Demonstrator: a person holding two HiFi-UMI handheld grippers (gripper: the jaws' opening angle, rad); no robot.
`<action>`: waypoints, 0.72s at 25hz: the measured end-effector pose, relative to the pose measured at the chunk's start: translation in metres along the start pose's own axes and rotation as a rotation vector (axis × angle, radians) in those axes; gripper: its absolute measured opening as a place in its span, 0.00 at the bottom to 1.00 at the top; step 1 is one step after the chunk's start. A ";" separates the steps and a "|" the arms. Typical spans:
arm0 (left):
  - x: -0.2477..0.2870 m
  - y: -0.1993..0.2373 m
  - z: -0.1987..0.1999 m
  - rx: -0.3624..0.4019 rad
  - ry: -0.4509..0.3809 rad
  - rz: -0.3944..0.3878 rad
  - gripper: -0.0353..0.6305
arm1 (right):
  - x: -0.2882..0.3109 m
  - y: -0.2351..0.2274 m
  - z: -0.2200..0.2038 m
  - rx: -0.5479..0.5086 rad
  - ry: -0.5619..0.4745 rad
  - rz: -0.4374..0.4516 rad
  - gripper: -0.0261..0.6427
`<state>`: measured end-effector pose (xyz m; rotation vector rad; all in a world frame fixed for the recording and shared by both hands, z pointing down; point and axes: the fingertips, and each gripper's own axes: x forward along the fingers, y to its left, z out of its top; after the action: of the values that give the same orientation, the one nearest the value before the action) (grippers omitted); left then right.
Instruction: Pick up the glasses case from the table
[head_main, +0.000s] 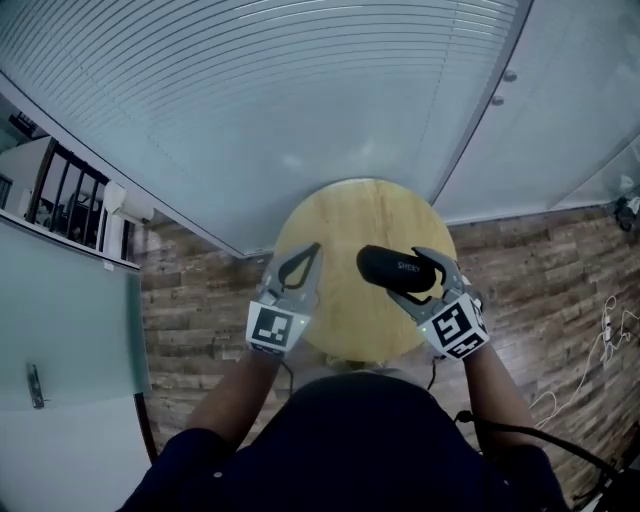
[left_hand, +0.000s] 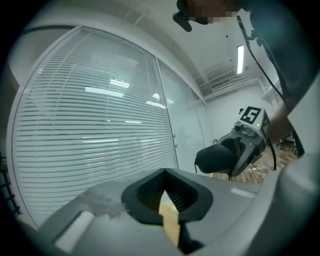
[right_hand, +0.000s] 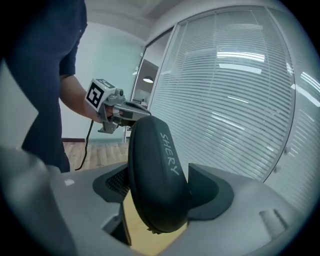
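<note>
Pale slatted blinds (head_main: 250, 90) and a plank floor (head_main: 195, 305) surround the small round wooden table (head_main: 345, 215), whose top shows nothing lying on it in the head view. The pickup looks essentially done: the black glasses case (head_main: 393, 270) is clear of the wood and sits in the right gripper (head_main: 420, 282), which is clenched on it. The right gripper view shows the dark pads pressing on both long flanks of the case, with the jaws standing wide because the case is thick. The case stands on edge between them, lettering turned to one side. Its rounded far end juts well beyond the fingertips, and its near end sits deep in the throat, so I judge the hold to be secure rather than a fingertip pinch. The left gripper (head_main: 312, 252) hangs beside it over the table's near left edge, apart from the case. Its jaws are brought together at the tips with nothing between them, only a sliver of table showing through the hollow. Little seems left beyond keeping the case steady in the air
</note>
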<state>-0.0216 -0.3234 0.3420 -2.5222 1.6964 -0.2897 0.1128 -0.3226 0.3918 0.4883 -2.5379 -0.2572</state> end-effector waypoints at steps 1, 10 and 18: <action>-0.001 0.001 0.011 -0.003 -0.018 0.006 0.06 | -0.006 -0.004 0.010 -0.005 -0.018 -0.011 0.56; -0.001 -0.016 0.050 0.023 -0.093 -0.025 0.06 | -0.032 -0.015 0.029 -0.003 -0.075 -0.077 0.56; -0.019 -0.014 0.044 0.026 -0.081 -0.034 0.06 | -0.032 -0.004 0.037 0.001 -0.091 -0.091 0.56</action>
<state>-0.0068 -0.3022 0.2996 -2.5104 1.6117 -0.2068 0.1189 -0.3104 0.3445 0.6063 -2.6076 -0.3180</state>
